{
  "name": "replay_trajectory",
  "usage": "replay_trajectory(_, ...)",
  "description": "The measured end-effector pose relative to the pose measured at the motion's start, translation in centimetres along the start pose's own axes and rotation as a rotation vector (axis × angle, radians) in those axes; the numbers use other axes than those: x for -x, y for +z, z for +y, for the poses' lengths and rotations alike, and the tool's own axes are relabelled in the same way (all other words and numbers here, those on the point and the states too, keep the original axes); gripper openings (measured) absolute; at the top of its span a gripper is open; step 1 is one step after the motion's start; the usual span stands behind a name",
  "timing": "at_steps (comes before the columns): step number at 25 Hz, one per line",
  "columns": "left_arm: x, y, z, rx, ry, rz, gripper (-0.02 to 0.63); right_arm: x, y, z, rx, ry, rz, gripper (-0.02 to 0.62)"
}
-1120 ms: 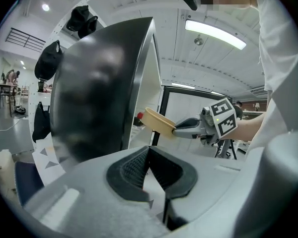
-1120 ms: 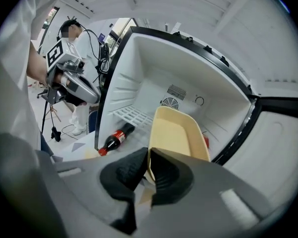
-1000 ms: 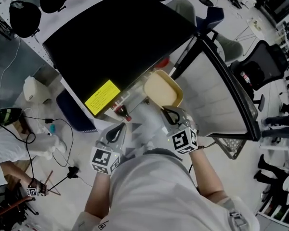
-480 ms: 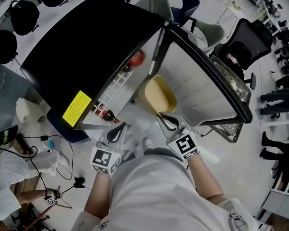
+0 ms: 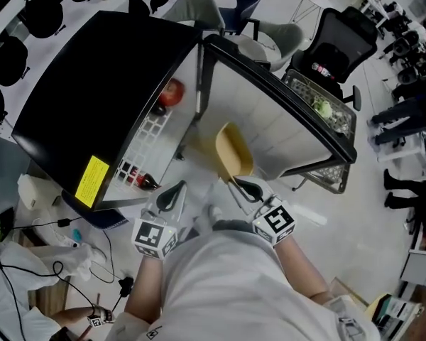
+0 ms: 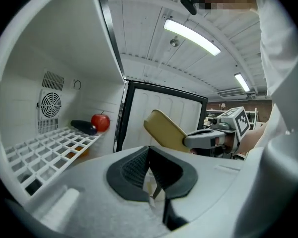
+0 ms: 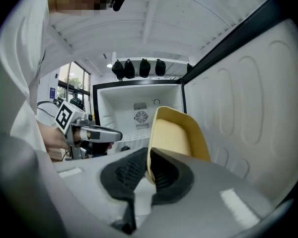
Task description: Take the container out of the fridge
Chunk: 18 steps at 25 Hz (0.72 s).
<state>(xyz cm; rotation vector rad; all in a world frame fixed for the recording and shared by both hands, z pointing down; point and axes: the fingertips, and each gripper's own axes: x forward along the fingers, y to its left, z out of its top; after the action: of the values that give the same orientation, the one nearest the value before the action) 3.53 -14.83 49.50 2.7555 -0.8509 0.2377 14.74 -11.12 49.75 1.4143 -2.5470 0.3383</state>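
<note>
While we are holding the yellow container [image 5: 233, 150] in the air outside the fridge [image 5: 92, 84], we are judging the main part of the task as done. The right gripper [image 5: 240, 185] is clamping the container's rim, with one pad inside the wall and one outside, as the right gripper view is showing plainly. The container is tilting steeply, almost on its edge. It is hanging in front of the open compartment, between the front edge of the wire shelf [image 5: 153, 130] and the inner face of the open door [image 5: 270, 126], and as far as we are able to tell it is touching neither.

The left gripper [image 5: 176, 190] is hovering just beside the right one, its jaws pressed together on nothing, so it is taking no part in the carry.

Inside the fridge, an apple [image 5: 172, 92] and a dark oblong thing [image 6: 83, 127] are lying toward the back edge of the shelf, and a bottle [image 5: 138, 181] is lying lower down near the front edge. None of these is in the container's way.

We are reckoning that little is left: drawing the container fully away and finding somewhere to set it down, though no such surface is showing. Because the grip is on a thin rim only, we are treating a slip as the main risk.
</note>
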Motion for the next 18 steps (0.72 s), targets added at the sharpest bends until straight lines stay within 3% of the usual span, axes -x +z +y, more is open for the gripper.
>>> replay_trajectory(7,-1.1,0.9,-0.3,-0.004,-0.046,-0.012,0.009,1.5,0.2,-0.1,-0.128,-0.022,-0.075,0.021)
replay_trajectory(18,-1.4,1.0,0.0,-0.019,-0.083,0.006,0.009,2.1,-0.3,0.5,-0.153,-0.05,-0.096,0.02)
